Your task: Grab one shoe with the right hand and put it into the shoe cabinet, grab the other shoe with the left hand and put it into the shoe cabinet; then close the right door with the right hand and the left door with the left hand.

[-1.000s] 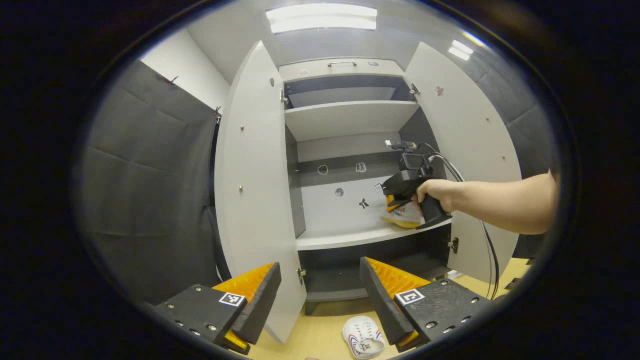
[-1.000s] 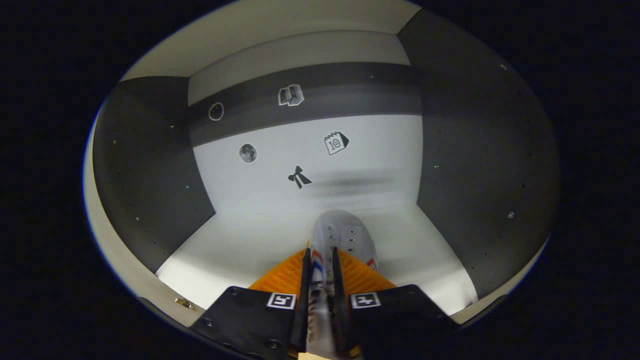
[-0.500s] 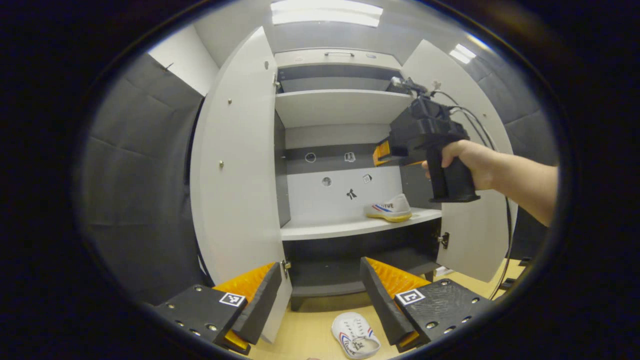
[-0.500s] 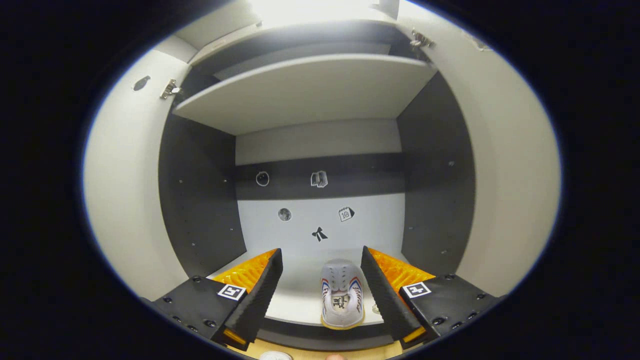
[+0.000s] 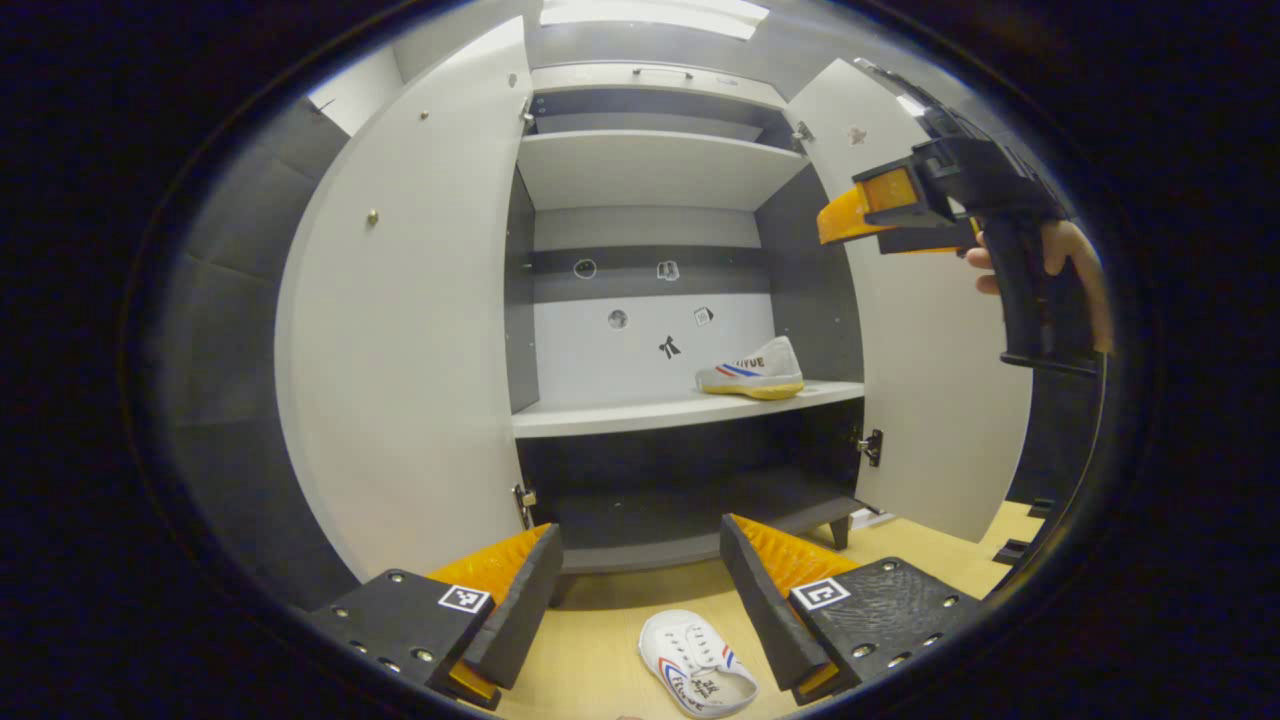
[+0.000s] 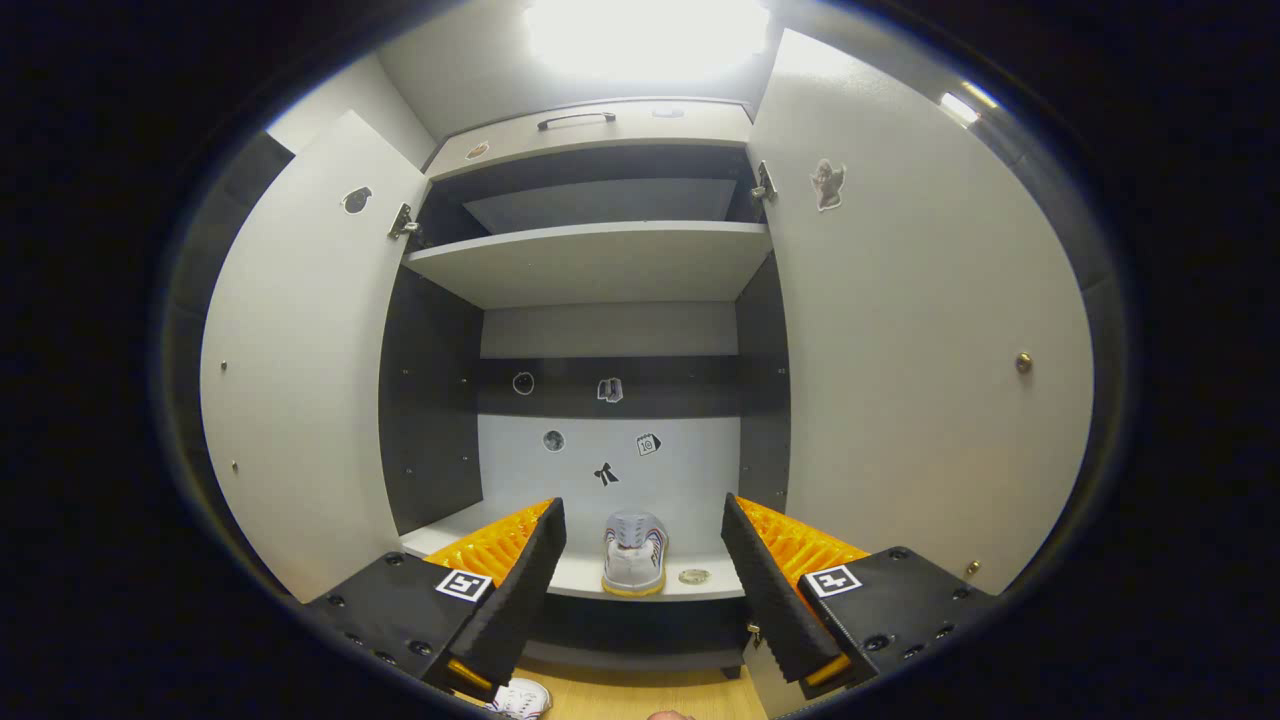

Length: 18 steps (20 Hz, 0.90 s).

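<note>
The left gripper view looks from low down: the left gripper (image 5: 635,600) hangs open and empty over the wood floor (image 5: 600,660), and a white shoe (image 5: 698,664) lies on that floor between its fingers, heel end toward the camera, with dark printing on its insole too small to read. This view also takes in the right gripper (image 5: 850,215) from the side, raised in front of the right door (image 5: 930,400) in a hand (image 5: 1060,260); from here I cannot tell how its fingers stand. The right gripper view settles that: the right gripper (image 6: 640,560) is spread wide and holds nothing. Beyond it the cabinet (image 6: 600,260) stands with both doors swung out, the left door (image 6: 300,400) included. On the middle shelf (image 5: 640,412) rests the other shoe (image 5: 750,370), toward the right side, white with red and blue stripes and lettering on its flank that is not legible. Small stickers (image 6: 648,444) dot the back panel, and one sits high on the right door. The upper shelf (image 6: 600,262) is bare.
</note>
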Each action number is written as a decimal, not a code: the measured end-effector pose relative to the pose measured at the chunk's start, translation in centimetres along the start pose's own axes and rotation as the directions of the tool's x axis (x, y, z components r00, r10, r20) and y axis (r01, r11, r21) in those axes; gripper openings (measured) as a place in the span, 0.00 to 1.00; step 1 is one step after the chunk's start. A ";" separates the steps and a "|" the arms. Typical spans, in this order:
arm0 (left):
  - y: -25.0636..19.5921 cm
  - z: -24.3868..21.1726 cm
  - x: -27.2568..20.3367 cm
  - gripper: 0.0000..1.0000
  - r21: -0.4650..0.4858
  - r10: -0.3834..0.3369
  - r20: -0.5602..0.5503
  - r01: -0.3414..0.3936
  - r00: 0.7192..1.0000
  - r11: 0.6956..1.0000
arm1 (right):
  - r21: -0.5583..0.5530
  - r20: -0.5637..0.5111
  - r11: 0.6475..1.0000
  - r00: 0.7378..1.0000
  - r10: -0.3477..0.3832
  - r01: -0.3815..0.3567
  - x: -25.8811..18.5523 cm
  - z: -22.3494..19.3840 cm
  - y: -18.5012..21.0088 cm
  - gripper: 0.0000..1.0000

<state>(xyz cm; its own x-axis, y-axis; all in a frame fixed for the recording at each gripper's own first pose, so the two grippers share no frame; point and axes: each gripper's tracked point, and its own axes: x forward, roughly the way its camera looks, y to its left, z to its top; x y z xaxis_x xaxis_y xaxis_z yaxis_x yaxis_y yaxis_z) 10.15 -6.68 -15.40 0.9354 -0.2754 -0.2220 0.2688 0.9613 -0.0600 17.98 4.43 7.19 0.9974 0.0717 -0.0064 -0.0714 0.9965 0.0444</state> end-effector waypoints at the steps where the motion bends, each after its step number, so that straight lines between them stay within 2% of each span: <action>1: -0.3 -1.0 0.3 0.93 -0.003 -0.002 -0.016 0.002 1.000 1.000 | 0.004 -0.003 1.000 1.000 0.009 -0.009 -1.0 -0.6 0.1 0.98; 5: -1.1 -5.2 1.3 0.93 -0.017 -0.007 -0.102 0.006 0.995 1.000 | -0.009 0.012 1.000 1.000 0.001 -0.001 -4.9 -3.0 -0.8 0.98; 9: -1.1 -11.0 2.5 0.94 -0.028 -0.008 -0.225 0.002 0.974 1.000 | -0.002 -0.023 1.000 1.000 0.000 0.000 -8.3 -5.7 -1.2 0.98; 12: -1.1 -15.5 3.5 0.94 0.000 -0.024 -0.339 0.026 0.940 1.000 | 0.013 -0.078 1.000 0.997 -0.013 0.014 -9.6 -7.7 -2.1 0.98; 15: -0.9 -17.1 4.0 0.93 0.002 -0.039 -0.453 0.045 0.891 0.999 | 0.028 -0.124 0.999 0.992 -0.032 0.036 -10.4 -8.9 -3.3 0.98; 18: -0.7 -17.9 4.2 0.93 -0.021 -0.040 -0.513 0.034 0.858 0.999 | 0.005 -0.132 0.999 0.990 -0.048 0.049 -11.1 -9.1 -4.2 0.98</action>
<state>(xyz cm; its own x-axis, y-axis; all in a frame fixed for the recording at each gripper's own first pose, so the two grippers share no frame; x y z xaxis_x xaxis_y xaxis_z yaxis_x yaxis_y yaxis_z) 9.81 -8.41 -33.72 0.6734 -0.2727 -0.6871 0.2953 0.9513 -0.0882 7.10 -0.17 -2.07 0.9897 0.0287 -0.1403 -0.0221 0.9986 0.0489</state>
